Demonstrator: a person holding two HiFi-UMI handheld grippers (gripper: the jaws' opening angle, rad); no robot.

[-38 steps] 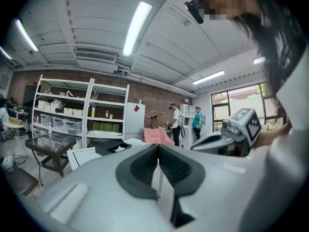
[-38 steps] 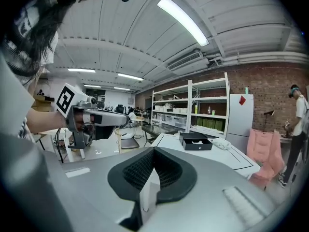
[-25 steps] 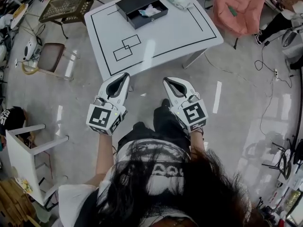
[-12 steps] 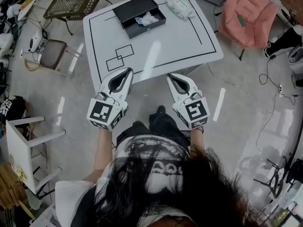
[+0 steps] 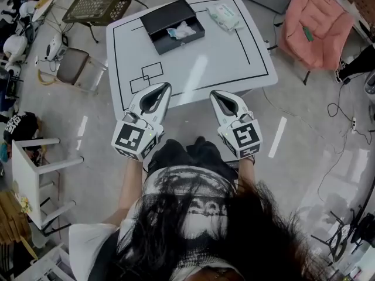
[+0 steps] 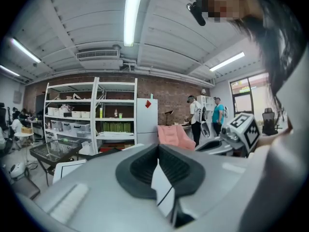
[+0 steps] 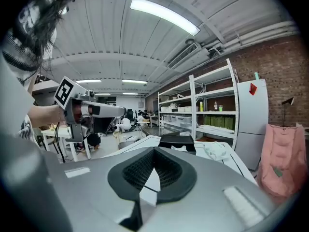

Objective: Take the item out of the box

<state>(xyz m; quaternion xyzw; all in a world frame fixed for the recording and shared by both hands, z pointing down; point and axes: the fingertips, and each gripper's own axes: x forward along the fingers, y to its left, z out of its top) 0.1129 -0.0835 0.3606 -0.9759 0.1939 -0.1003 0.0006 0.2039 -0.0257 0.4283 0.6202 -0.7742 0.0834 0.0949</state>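
Across the table, toward its far edge: black box (image 5: 161,16), open-topped, resting on white table (image 5: 228,57); long side running left to right, right end skewed a little nearer.
Item (image 5: 183,30): pale and crumpled, lying inside the box, in its right half; too small to name, no clear long axis.
Beside box: flat packet (image 5: 223,15), off to the right, just apart.
Left gripper (image 5: 165,86): jaws pressed together, nothing between them; over the near table edge, pointing ahead.
Right gripper (image 5: 214,93): jaws likewise closed tight and empty; level with the other, at the same edge.
Bearing: item well ahead of both tips, between their two lines, leaning left.
Nearer: left gripper, probably, by a small margin.
Next move, as a guess: reach forward across the table, spread jaws, come down into the box from above.
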